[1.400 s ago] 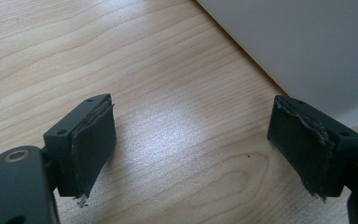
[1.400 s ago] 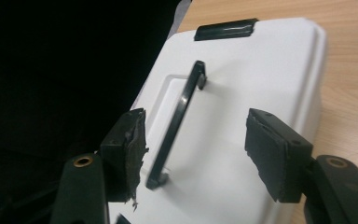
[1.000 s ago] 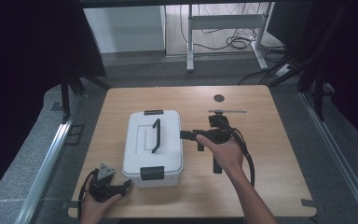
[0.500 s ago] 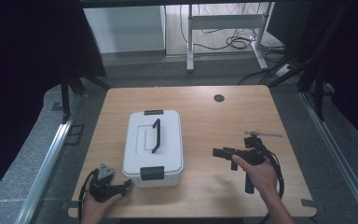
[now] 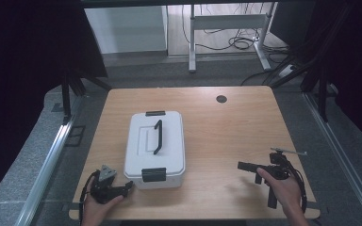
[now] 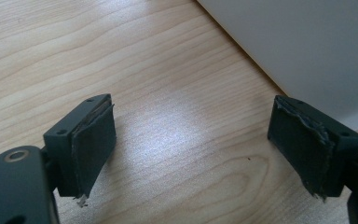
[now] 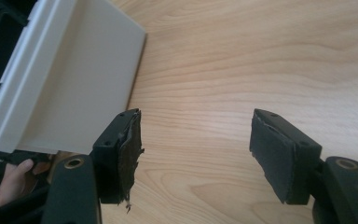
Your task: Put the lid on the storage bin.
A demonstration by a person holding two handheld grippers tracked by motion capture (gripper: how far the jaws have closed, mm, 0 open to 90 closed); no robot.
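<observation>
A white lidded box (image 5: 155, 148) with a black handle and black latches stands left of centre on the wooden table (image 5: 217, 127). My left gripper (image 5: 128, 186) rests at the front left corner, open, its jaws wide apart over bare wood just beside the box's front wall (image 6: 307, 51). My right gripper (image 5: 241, 165) is held at the front right, open, pointing left toward the box (image 7: 74, 84) with nothing between its pads. The person's other hand (image 7: 14, 179) shows beyond the box in the right gripper view.
A small dark round disc (image 5: 221, 99) lies near the table's far edge. Metal rails run along both sides of the table. A desk frame and cables stand on the floor behind.
My right gripper has drawn back from beside the box's handle to the front right of the table. The left gripper and the box have not moved.
</observation>
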